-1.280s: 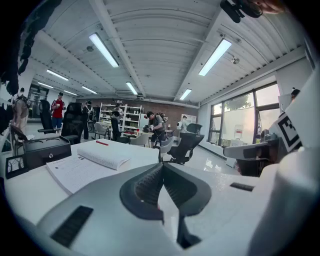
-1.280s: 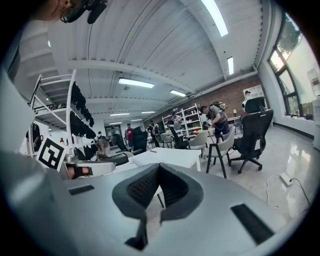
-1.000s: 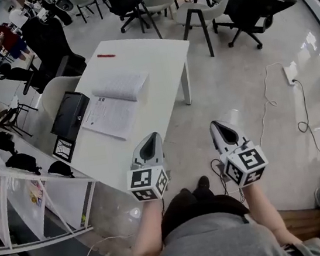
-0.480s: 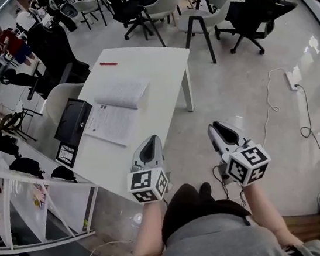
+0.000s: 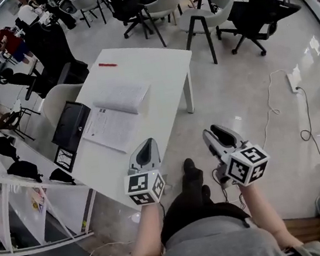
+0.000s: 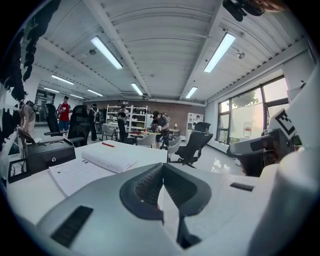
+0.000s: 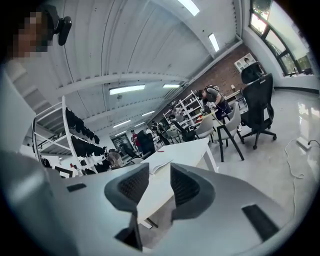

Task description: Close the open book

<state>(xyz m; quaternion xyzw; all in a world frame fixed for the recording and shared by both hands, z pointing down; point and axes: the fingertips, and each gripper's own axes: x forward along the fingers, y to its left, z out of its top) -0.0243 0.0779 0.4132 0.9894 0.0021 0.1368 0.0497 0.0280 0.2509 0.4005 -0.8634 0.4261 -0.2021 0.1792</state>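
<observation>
The open book (image 5: 115,113) lies flat on the white table (image 5: 157,65), its thicker half of pages toward the far side. Both grippers hang in the air short of the table's near end, touching nothing. My left gripper (image 5: 146,146) is over the near corner, its jaws shut with the tips meeting and nothing between them; in the left gripper view (image 6: 163,168) the book (image 6: 92,165) lies ahead to the left. My right gripper (image 5: 215,132) is over the floor to the right of the table; its jaws (image 7: 160,175) have just been opening and stand apart, empty.
A red pen (image 5: 107,65) lies at the table's far end. A black box (image 5: 70,119) sits on a chair against the table's left side. Office chairs (image 5: 250,14) stand beyond, a white cable (image 5: 274,99) runs on the floor at right, and racks (image 5: 15,192) stand at left.
The right gripper's jaws have spread apart and it has rolled a little. Both grippers have shifted slightly, and the person's foot has stepped forward between them.
</observation>
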